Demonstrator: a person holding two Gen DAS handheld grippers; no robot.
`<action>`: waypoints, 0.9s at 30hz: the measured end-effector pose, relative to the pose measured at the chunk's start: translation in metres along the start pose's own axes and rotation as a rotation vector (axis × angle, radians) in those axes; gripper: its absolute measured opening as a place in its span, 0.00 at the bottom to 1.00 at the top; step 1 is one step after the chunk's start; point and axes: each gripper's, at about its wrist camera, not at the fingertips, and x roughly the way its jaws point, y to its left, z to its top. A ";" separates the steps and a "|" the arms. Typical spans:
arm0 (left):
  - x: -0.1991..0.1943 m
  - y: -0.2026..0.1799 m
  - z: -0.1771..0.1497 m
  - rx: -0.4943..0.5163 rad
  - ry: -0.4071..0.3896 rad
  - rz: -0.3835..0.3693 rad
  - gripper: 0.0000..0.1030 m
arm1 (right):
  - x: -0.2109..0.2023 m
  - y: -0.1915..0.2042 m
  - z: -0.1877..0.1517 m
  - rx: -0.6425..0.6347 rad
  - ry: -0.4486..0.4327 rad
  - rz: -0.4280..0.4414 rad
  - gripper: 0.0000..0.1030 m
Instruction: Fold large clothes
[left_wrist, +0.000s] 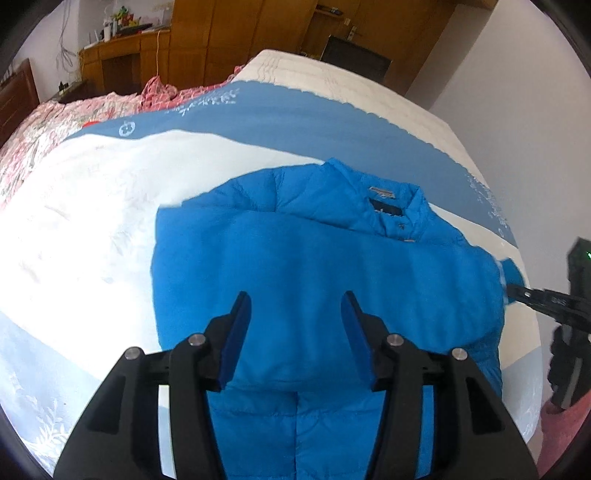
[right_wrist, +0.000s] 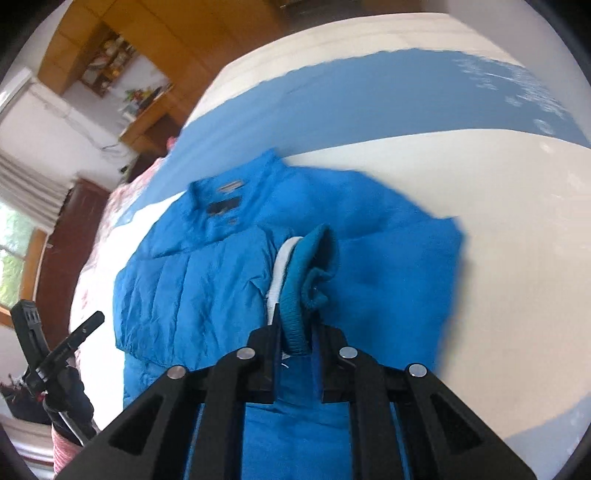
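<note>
Bright blue puffy jacket (left_wrist: 314, 266) lies on a blue-and-white bedsheet (left_wrist: 92, 206); wooden cabinets (left_wrist: 221, 33) at 12 o'clock. Left tongs (left_wrist: 295, 325) gape wide; right tongs (right_wrist: 295, 332) pinch its ribbed cuff (right_wrist: 306, 273).

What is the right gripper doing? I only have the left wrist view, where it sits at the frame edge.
Observer: The right gripper is shut on the ribbed cuff of the blue jacket.
Operator: Is the sleeve lifted?
Observer: Yes, the cuff stands up between the jaws, above the jacket body.
Operator: And the left gripper?
Observer: The left gripper hangs open over the jacket, holding nothing; the right wrist view shows it off to the side of the jacket.
</note>
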 end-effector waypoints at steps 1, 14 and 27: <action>0.006 0.000 0.001 -0.004 0.014 0.009 0.48 | -0.001 -0.007 -0.002 0.013 0.001 -0.023 0.12; 0.059 0.007 -0.007 0.028 0.122 0.100 0.48 | 0.027 -0.035 -0.029 0.084 0.050 -0.065 0.18; 0.065 -0.049 0.024 0.062 0.072 0.088 0.50 | 0.047 0.031 0.004 -0.017 -0.067 -0.022 0.26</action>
